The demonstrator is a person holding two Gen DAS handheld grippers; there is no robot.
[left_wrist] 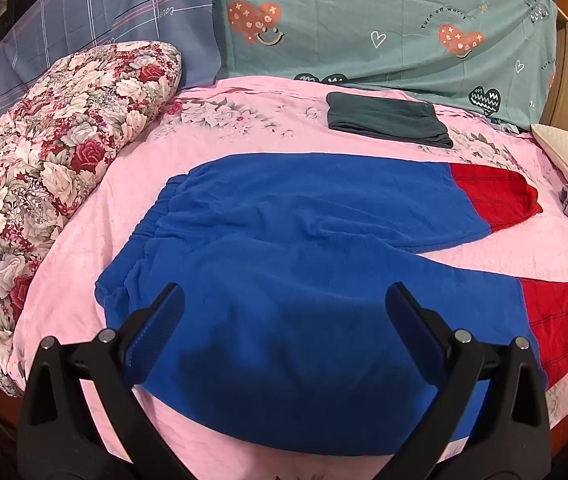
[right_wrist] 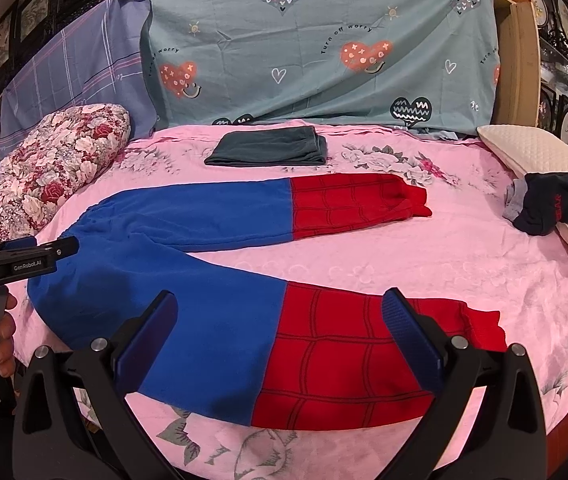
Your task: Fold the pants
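Note:
Blue pants (left_wrist: 284,248) (right_wrist: 172,240) with red web-patterned lower legs (right_wrist: 348,352) lie spread flat on the pink bed sheet (right_wrist: 364,256), waistband to the left, legs splayed apart to the right. My left gripper (left_wrist: 284,320) hovers open over the seat of the near leg, nothing between its fingers. My right gripper (right_wrist: 280,328) is open above the near leg where blue meets red. In the right wrist view the left gripper (right_wrist: 44,252) shows at the left edge over the waistband, held by a person's hand (right_wrist: 0,336).
A folded dark green garment (left_wrist: 388,120) (right_wrist: 268,146) lies at the back of the bed. A floral quilt roll (left_wrist: 52,152) (right_wrist: 60,160) sits left. A white pillow (right_wrist: 540,168) with a dark navy garment (right_wrist: 560,204) lies right. Patterned sheets (right_wrist: 324,48) hang behind.

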